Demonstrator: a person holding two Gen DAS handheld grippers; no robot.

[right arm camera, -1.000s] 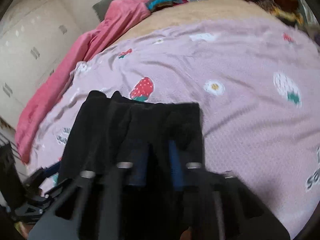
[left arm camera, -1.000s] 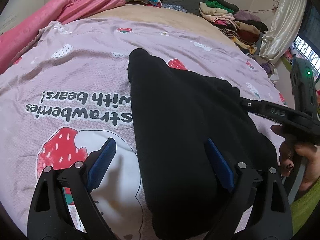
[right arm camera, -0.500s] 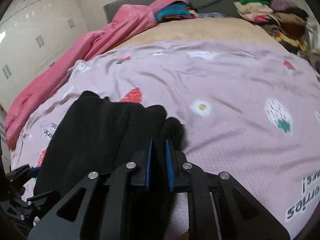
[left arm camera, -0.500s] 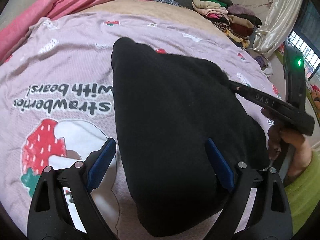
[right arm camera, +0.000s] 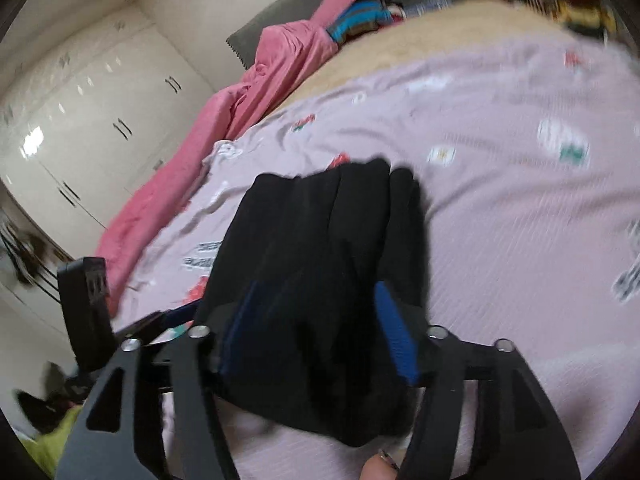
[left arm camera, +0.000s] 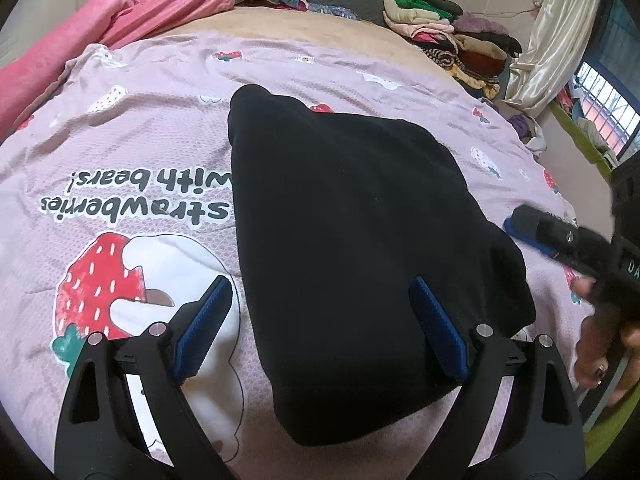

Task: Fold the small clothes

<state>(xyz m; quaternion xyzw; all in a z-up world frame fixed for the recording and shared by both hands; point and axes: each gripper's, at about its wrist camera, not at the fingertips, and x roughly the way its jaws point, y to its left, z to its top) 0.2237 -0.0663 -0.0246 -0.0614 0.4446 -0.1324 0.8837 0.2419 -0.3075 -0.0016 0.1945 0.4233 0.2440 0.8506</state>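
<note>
A folded black garment (left arm camera: 352, 240) lies on the pink strawberry bedspread (left arm camera: 120, 152). My left gripper (left arm camera: 320, 328) is open, its blue pads astride the garment's near left part, just above it. My right gripper (right arm camera: 316, 332) is open over the garment (right arm camera: 320, 248) in the blurred right wrist view. It also shows in the left wrist view (left arm camera: 560, 236), off the garment's right edge.
A pink blanket (left arm camera: 132, 20) lies along the far left of the bed. Stacks of folded clothes (left arm camera: 448, 40) sit at the far right by a curtain (left arm camera: 548, 40). White wardrobes (right arm camera: 80, 120) stand beyond the bed's left side.
My right gripper was shut on the garment's right edge; it has let go, opened and drawn back off to the right. The garment now lies flat. My left gripper stays open.
</note>
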